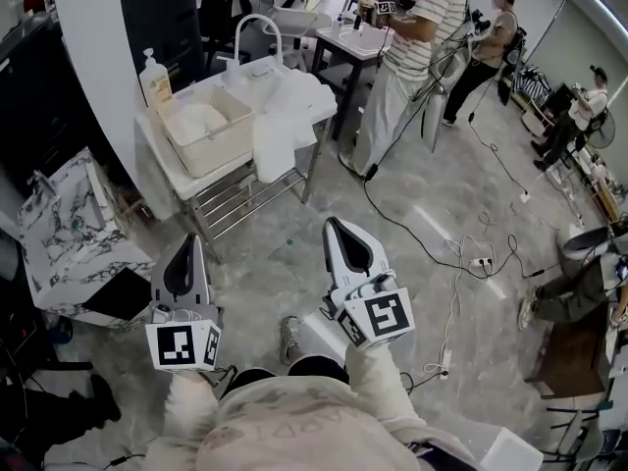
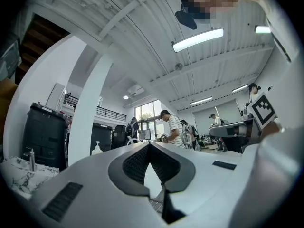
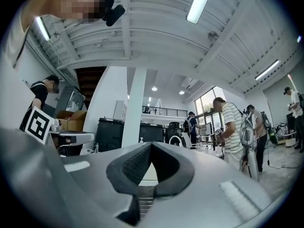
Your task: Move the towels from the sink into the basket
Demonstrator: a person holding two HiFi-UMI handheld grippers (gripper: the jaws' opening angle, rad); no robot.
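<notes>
White towels [image 1: 287, 116] lie heaped over the sink under a curved tap [image 1: 257, 29] and hang over the table's front edge. On the same table to the left stands a cream basket [image 1: 232, 141], and a white towel [image 1: 196, 118] lies inside it. My left gripper [image 1: 192, 239] and my right gripper [image 1: 331, 224] are held over the floor, well short of the table, both pointing towards it. Each is shut with its tips together and nothing between them, as the left gripper view [image 2: 148, 144] and the right gripper view [image 3: 151, 144] also show.
A soap bottle [image 1: 154, 78] stands behind the basket. A white pillar [image 1: 98, 57] rises at the left, with a marble-patterned cabinet [image 1: 69, 238] below it. A person in a striped shirt [image 1: 417, 32] works at a table behind. Cables [image 1: 456, 263] run across the floor at the right.
</notes>
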